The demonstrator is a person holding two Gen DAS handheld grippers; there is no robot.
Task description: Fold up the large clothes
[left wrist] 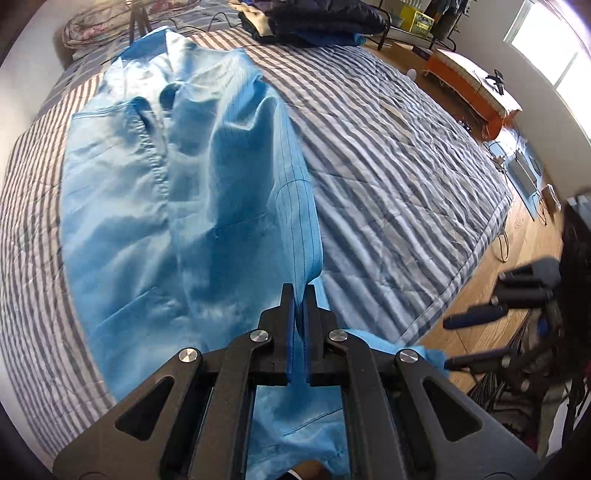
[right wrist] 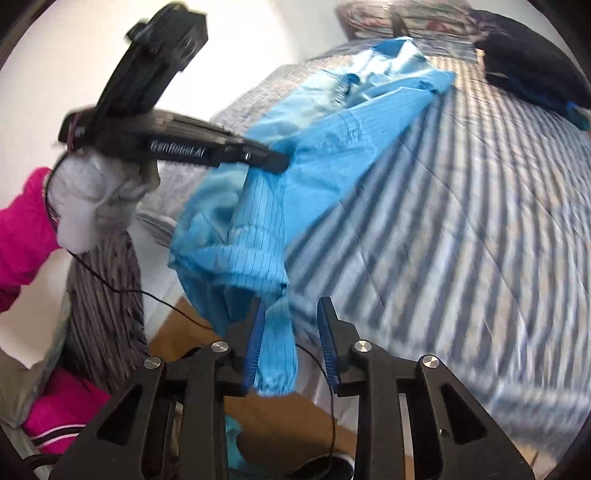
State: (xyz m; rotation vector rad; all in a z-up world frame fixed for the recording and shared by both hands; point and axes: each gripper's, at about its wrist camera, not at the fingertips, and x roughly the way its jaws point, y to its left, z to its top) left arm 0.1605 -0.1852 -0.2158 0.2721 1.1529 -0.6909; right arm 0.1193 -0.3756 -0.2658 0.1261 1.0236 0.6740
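Garment: blue coat (left wrist: 155, 192) lies lengthwise on the striped quilt (left wrist: 388, 155), collar toward the far end, one side already turned over the middle; its near part is lifted off the bed.
Left gripper (left wrist: 300, 295): pressed together, pinching a fold of the blue coat between its pads; cloth runs up from the bed into the pinch and hangs on below the fingers.
Right gripper (right wrist: 291, 306): jaws spread; the sleeve cuff (right wrist: 277, 373) hangs between them, lying against the left pad, clear of the right pad. No pinch.
Left hand (right wrist: 96, 206): grey glove, pink sleeve behind it, holding the left gripper's body at the left of the right wrist view.
Bed edge: the quilt's near border (left wrist: 476, 258) runs diagonally, wooden floor (left wrist: 491, 332) directly past it.
Open room: broad bare stretch of striped quilt to the right of the coat; a narrower strip shows on the coat's left.
Far end: dark folded clothes (left wrist: 317, 22) stacked on the quilt, apart from the coat; a patterned pillow (left wrist: 92, 29) at the far left corner.
Floor side: orange-skirted bench (left wrist: 469, 85) stands beyond the bed; cables (left wrist: 517, 380) and black gear crowd the floor at right.
Containers: yellow crate (left wrist: 417, 20) at the far wall; contents too small to tell.
Image quality: right wrist view is motion-blurred.
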